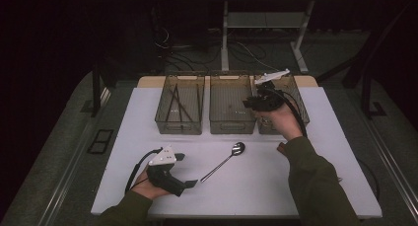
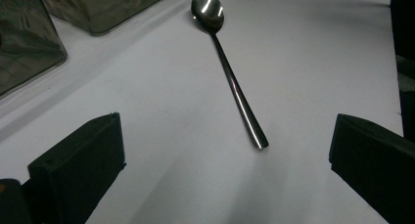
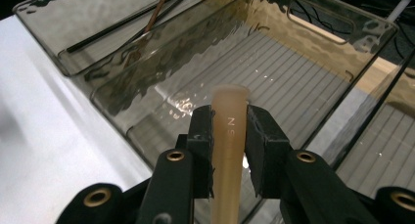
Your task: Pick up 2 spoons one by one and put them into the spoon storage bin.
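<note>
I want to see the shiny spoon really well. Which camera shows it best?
The left gripper view: the spoon lies large and sharp on the white table, bowl to handle tip, ahead of the open jaws. The high view shows it whole but small, between the two hands.

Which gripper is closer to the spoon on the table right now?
Left. The left gripper rests on the table just short of the spoon handle, jaws open. The right gripper is up over the bins, clamping a tan handle.
</note>
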The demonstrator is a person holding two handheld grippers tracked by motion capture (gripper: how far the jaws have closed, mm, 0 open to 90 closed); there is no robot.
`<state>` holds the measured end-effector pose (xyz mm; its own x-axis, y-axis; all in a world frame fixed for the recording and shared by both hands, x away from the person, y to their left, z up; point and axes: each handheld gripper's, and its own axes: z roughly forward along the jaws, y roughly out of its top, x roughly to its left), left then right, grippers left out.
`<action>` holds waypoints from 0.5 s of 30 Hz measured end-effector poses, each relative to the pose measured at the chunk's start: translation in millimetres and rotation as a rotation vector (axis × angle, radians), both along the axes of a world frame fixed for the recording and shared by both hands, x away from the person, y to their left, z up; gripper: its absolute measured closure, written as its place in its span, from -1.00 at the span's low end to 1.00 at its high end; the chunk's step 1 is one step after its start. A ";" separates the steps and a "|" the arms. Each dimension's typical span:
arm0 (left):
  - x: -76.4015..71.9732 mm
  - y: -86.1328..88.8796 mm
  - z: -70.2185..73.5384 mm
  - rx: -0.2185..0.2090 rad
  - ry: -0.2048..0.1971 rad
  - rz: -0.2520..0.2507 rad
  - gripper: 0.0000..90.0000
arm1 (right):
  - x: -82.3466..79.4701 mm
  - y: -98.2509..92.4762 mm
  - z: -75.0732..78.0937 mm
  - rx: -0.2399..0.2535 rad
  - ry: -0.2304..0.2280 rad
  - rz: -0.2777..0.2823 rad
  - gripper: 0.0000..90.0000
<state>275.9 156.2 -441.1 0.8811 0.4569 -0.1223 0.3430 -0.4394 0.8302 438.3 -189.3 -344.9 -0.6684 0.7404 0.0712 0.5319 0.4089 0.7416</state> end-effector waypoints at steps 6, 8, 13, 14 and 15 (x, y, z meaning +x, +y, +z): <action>-0.2 -0.5 -0.1 -0.009 -0.002 -0.002 -1.00 | 13.2 12.2 3.1 -0.008 0.005 0.009 0.63; 0.3 -0.2 0.0 -0.007 -0.005 -0.006 -1.00 | 17.6 15.9 2.4 -0.014 0.008 0.007 0.63; 0.1 -0.1 0.4 -0.007 -0.006 -0.011 -1.00 | 28.0 24.1 -3.9 -0.034 0.021 0.003 0.64; 0.0 0.0 0.6 -0.007 -0.005 -0.011 -1.00 | 30.1 25.3 -5.6 -0.040 0.019 0.001 0.63; 0.1 0.0 0.6 -0.008 -0.005 -0.011 -1.00 | 31.9 26.6 -6.9 -0.042 0.023 -0.002 0.63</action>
<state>276.0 156.2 -440.5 0.8868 0.4460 -0.1213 0.3339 -0.4367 0.8354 470.2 -162.7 -351.8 -0.6655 0.7443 0.0554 0.5497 0.4385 0.7110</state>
